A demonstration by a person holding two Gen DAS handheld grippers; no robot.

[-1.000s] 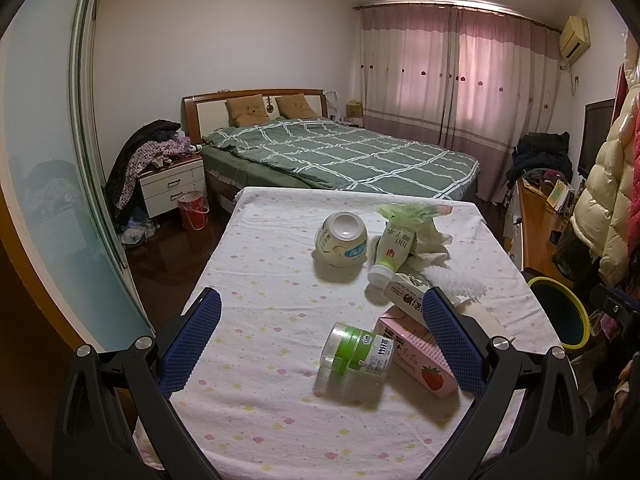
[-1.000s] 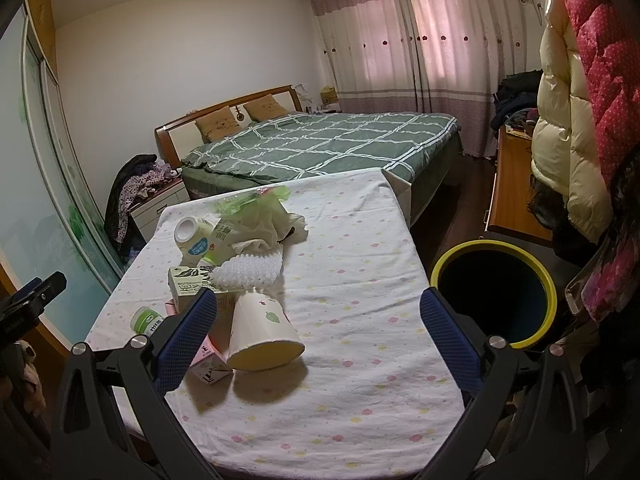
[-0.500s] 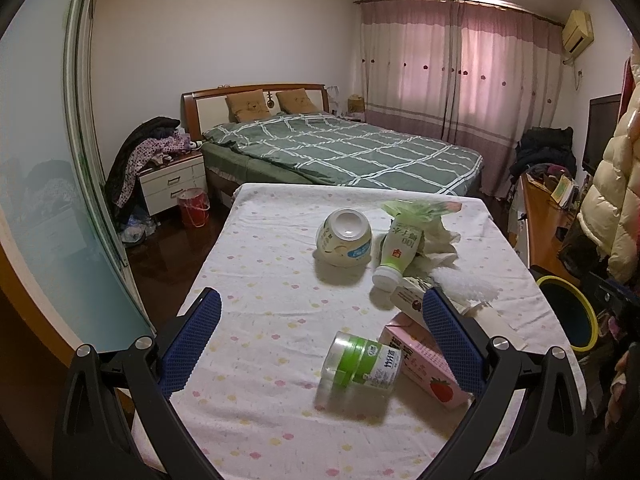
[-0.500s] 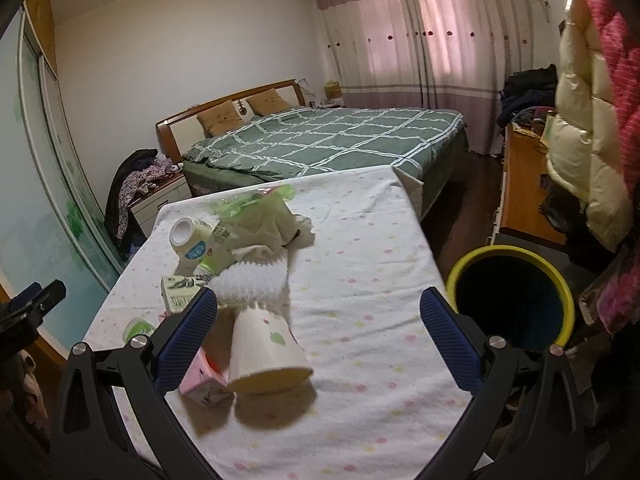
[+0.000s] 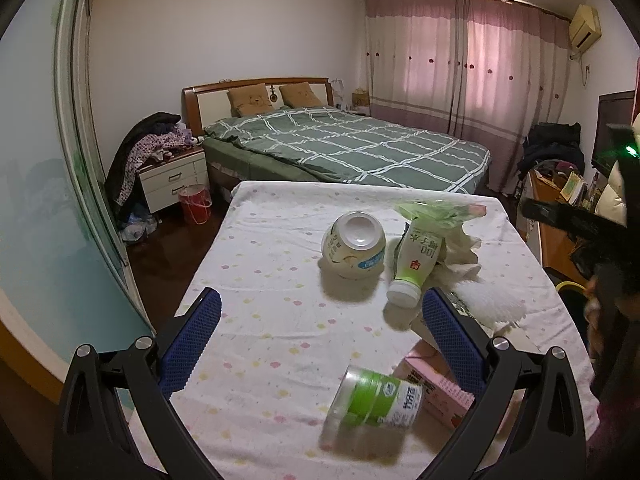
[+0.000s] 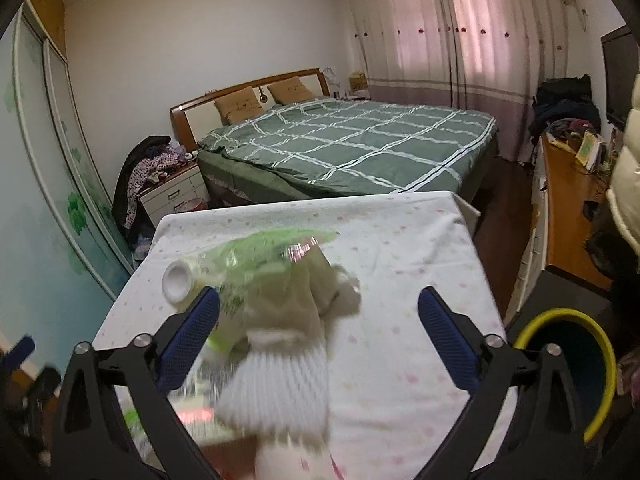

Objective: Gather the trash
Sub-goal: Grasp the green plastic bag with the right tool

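Both views have closed in on the trash pile [image 6: 276, 344] mid-tabletop [image 5: 280, 320]. Right hand-held gripper [image 6: 318, 330], jaws just narrowing but spread, now straddles its foam net [image 6: 280, 388]; left hand-held gripper [image 5: 320, 336], spread, nears the green-capped jar [image 5: 374, 398], nothing pinched.

Each hand-held tool is a black plastic frame shaped like a wide fork, its two arms braced with triangular cut-outs and pinned with round silver screws. The left gripper [image 5: 320, 336] and the right gripper [image 6: 318, 336] look alike. Each finger ends in a long blue pad [image 5: 191, 340] with a fine dimpled texture.
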